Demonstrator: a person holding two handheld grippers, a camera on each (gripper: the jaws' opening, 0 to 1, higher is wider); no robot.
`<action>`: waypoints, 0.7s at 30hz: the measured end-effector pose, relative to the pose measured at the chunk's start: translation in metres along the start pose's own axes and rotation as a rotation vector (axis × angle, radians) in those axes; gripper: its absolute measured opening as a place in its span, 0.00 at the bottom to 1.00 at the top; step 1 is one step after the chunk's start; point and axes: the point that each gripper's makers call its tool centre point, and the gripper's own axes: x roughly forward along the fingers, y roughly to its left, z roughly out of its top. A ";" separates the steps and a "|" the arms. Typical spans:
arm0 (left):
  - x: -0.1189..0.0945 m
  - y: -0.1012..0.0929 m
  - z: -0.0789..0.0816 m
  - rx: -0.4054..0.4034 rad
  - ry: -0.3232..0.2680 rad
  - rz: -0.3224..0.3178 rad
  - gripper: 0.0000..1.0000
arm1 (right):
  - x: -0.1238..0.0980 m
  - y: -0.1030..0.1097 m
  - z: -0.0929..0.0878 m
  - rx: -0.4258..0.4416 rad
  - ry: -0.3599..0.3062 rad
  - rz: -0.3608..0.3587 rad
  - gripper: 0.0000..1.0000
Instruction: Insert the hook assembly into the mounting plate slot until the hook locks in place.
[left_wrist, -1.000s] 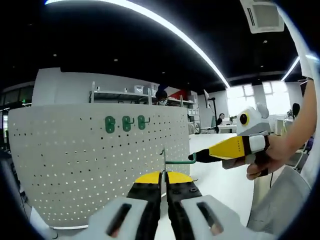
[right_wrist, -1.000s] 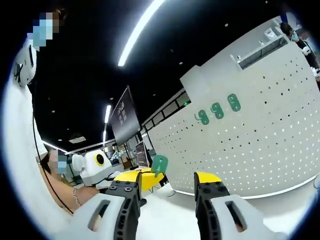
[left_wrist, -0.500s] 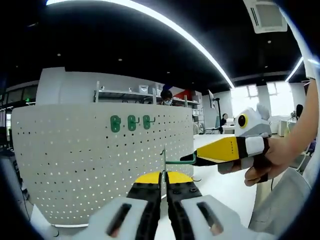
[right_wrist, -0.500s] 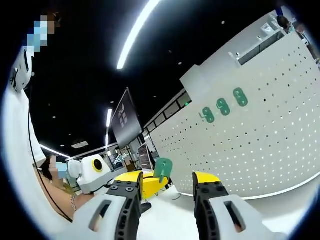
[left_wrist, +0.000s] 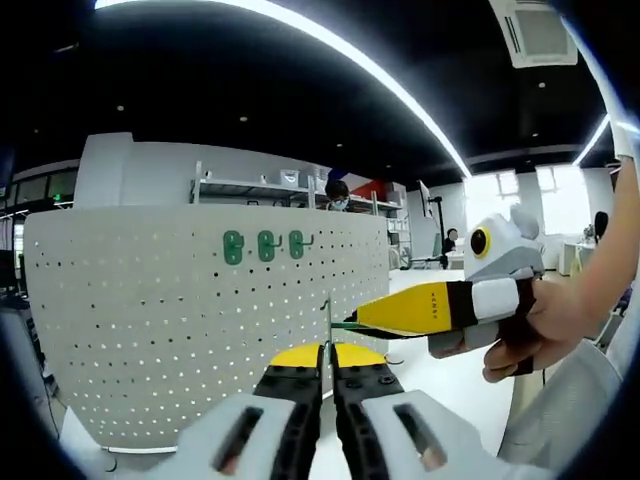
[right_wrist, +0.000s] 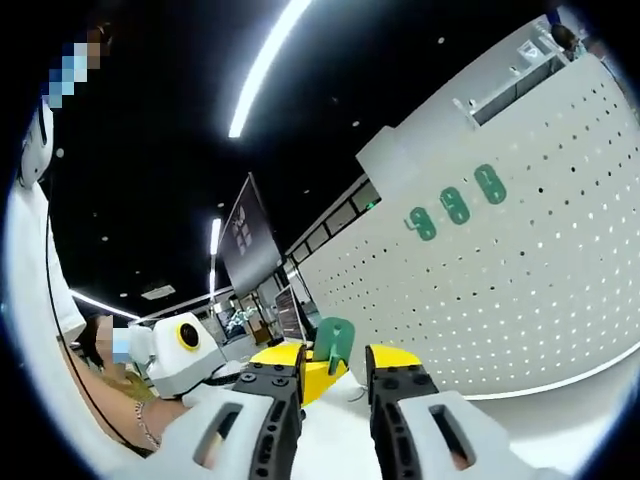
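Now L gripper (left_wrist: 327, 372) pinches hook (right_wrist: 333, 343) — R gripper (right_wrist: 335, 368) straddles it.

One white pegboard (left_wrist: 200, 320) stands here with three green hooks (left_wrist: 264, 246) mounted in a row, a fourth green hook (right_wrist: 333, 341) off the board, and two grippers (left_wrist: 327, 375)
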 end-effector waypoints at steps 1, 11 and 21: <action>0.000 0.000 0.000 -0.001 -0.001 0.001 0.02 | 0.000 0.000 0.000 0.003 -0.001 -0.003 0.17; -0.001 0.002 0.000 -0.010 -0.002 0.007 0.02 | 0.007 -0.001 -0.004 -0.003 0.016 -0.014 0.07; -0.002 0.006 -0.001 -0.020 -0.003 0.018 0.02 | 0.012 0.001 -0.004 -0.012 0.004 -0.018 0.02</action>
